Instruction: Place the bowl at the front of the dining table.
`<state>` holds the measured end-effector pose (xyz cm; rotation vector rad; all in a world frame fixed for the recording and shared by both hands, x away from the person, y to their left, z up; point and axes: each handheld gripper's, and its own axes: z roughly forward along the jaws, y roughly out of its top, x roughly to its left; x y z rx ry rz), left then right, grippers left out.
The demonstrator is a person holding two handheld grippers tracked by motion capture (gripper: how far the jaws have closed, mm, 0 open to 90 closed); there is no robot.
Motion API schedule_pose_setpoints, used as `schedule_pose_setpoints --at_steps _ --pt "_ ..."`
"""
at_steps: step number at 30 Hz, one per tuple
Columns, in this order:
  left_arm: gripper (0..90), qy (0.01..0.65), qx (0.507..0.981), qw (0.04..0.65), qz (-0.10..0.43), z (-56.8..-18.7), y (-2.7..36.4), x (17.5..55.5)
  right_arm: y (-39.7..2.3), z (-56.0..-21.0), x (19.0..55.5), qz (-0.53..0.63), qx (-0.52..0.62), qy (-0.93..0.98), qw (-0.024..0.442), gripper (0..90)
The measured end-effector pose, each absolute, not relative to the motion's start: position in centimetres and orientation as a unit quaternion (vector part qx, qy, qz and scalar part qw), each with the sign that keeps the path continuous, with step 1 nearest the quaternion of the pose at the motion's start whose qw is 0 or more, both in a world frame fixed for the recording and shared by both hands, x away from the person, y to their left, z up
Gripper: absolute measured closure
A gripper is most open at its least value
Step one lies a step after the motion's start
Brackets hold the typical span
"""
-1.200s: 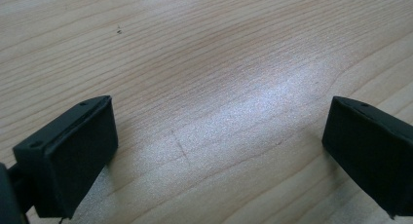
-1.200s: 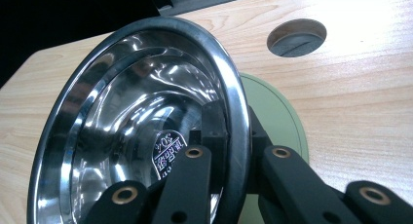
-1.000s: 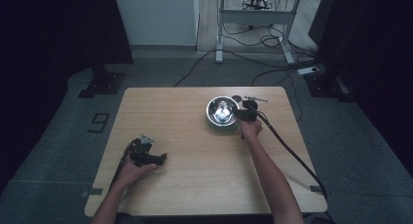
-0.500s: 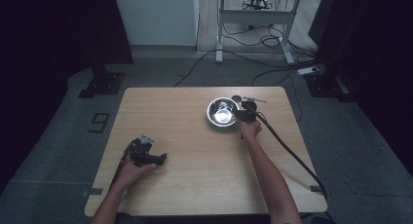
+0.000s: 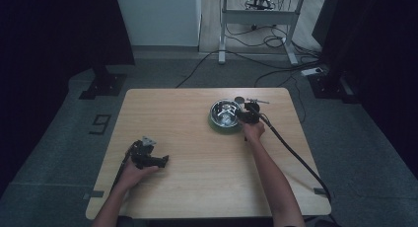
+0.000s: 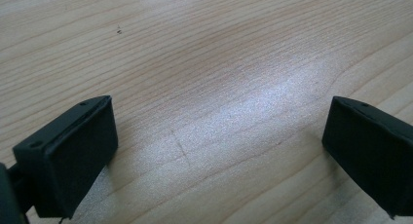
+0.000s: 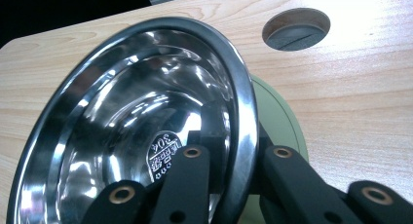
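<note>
While the table (image 5: pixel 197 177) carries little else, a steel bowl (image 5: pixel 225 113) sits toward its far right part, nested on a pale green dish (image 7: pixel 280 119) that peeks out from under its rim. Just beyond it lie a round grey cap (image 7: pixel 296 28) set in the wood and a thin metal item, too small to identify. The right gripper (image 5: pixel 245 114) pinches the bowl's rim, one jaw inside the polished wall and one outside, a hold that seems meant to lift or tilt the bowl off the dish beneath. The left gripper (image 5: pixel 148 157) rests well apart at the near left, jaws spread wide over bare wood with nothing between them, apparently parked out of the way.
</note>
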<state>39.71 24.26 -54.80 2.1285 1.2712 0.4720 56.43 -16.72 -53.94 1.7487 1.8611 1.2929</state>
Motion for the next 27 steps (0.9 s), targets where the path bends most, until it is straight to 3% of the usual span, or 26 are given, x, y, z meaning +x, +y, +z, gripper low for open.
schedule_pose_setpoints --at_steps 18,27 --pt "0.0 0.48 0.803 0.304 0.178 -54.81 24.26 39.71 -16.9 -54.44 56.67 0.435 0.599 0.658 0.135 75.4" --pt "0.0 0.48 0.803 0.304 0.178 -54.8 24.26 39.71 -17.19 -54.01 56.68 0.437 0.593 0.661 0.144 57.6"
